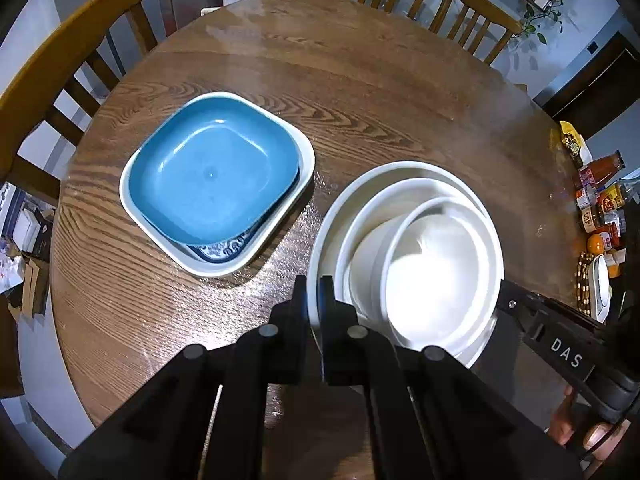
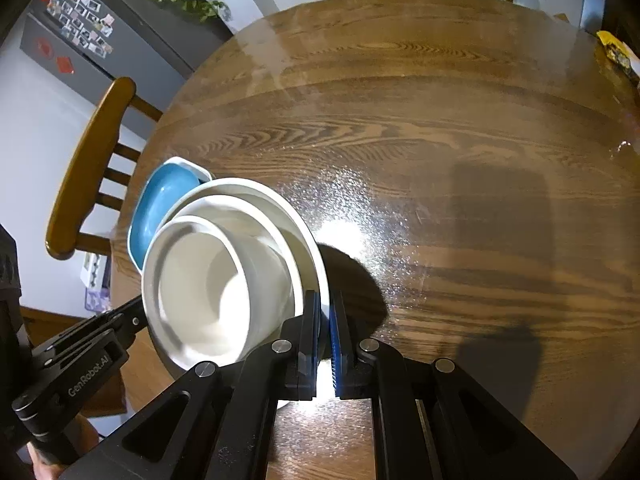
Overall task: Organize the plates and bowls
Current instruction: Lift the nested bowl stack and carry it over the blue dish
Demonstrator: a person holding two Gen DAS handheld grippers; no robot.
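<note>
A stack of white bowls point(image 1: 432, 264) is nested in a large white outer bowl point(image 1: 400, 172) above the round wooden table point(image 1: 360, 80). My left gripper point(image 1: 314, 292) is shut on the outer bowl's left rim. My right gripper point(image 2: 325, 312) is shut on its right rim point(image 2: 316, 256); it shows in the left wrist view point(image 1: 500, 296). The left gripper shows in the right wrist view point(image 2: 140, 312). A blue square plate point(image 1: 212, 176) lies on a patterned plate inside a white square dish point(image 1: 288, 224), left of the bowls; it shows in the right wrist view point(image 2: 156, 208).
Wooden chairs point(image 1: 60, 60) stand around the table, two at the far side point(image 1: 472, 12). Bottles and jars point(image 1: 600, 200) crowd the right table edge. A grey fridge point(image 2: 80, 40) stands beyond the table at left.
</note>
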